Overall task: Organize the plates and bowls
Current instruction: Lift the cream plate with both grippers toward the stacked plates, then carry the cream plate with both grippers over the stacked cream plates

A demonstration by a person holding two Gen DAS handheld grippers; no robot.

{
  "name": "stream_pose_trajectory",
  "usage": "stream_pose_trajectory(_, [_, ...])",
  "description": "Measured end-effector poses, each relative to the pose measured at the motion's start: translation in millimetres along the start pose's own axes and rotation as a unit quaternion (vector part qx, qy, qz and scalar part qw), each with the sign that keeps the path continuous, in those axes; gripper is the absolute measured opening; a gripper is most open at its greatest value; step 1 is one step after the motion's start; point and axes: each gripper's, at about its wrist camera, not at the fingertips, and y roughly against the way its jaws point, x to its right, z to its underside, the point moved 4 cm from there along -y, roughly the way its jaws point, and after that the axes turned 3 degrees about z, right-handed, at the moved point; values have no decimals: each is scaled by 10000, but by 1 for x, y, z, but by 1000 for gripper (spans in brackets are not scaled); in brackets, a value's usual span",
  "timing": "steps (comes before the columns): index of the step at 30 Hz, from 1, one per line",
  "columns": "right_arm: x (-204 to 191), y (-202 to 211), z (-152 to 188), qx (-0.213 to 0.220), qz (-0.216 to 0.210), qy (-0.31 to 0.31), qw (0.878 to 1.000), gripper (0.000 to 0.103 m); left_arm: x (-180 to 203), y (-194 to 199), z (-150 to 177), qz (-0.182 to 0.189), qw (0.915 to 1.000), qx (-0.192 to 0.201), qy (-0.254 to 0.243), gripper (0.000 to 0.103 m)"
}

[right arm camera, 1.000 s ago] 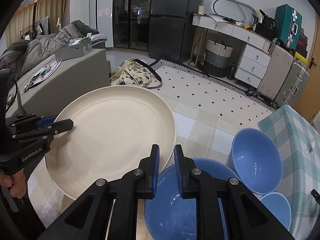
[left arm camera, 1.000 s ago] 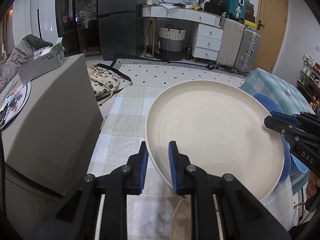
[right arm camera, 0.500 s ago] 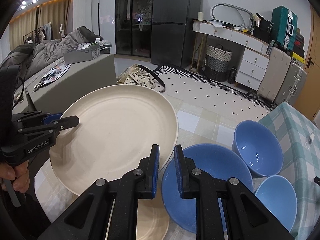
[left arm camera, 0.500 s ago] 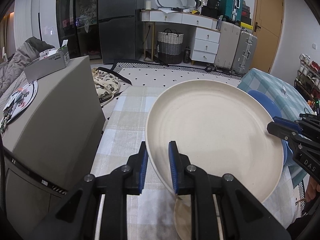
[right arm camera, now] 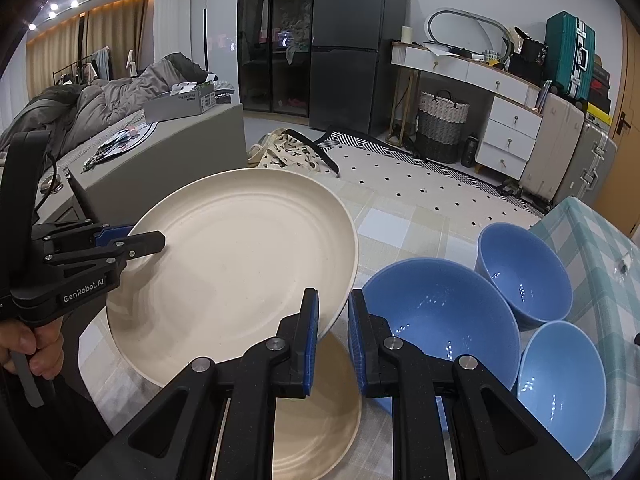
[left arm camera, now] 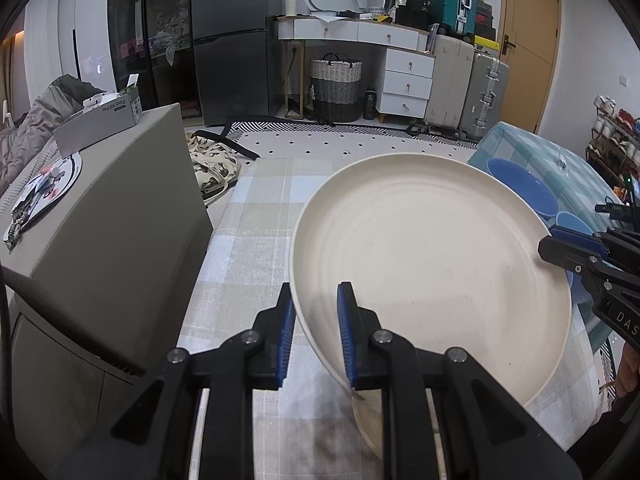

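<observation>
A large cream plate [left arm camera: 436, 264] is held in the air between both grippers. My left gripper [left arm camera: 316, 332] is shut on its left rim; it also shows in the right wrist view [right arm camera: 132, 240]. My right gripper [right arm camera: 333, 332] is shut on the plate's right rim [right arm camera: 240, 264]; it also shows in the left wrist view [left arm camera: 576, 248]. A smaller cream plate [right arm camera: 316, 420] lies on the table below. Three blue bowls stand to the right: a large one [right arm camera: 440, 320], one behind [right arm camera: 524, 272] and one at the front [right arm camera: 560, 392].
The table has a checked cloth [left arm camera: 256, 248]. A grey cabinet [left arm camera: 100, 232] stands close on the left, with a box [left arm camera: 100, 120] on top. A teal checked cover [right arm camera: 600, 248] lies right of the bowls.
Both grippers have lifted the large plate higher, and the smaller plate and the bowls beneath it have come into view.
</observation>
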Motion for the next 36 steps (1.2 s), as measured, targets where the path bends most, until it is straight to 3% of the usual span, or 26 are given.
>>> stream_pose_trajectory(36, [-9, 19, 82, -36, 99, -70, 9999, 15, 30, 3, 64, -66, 9991, -254, -329, 19])
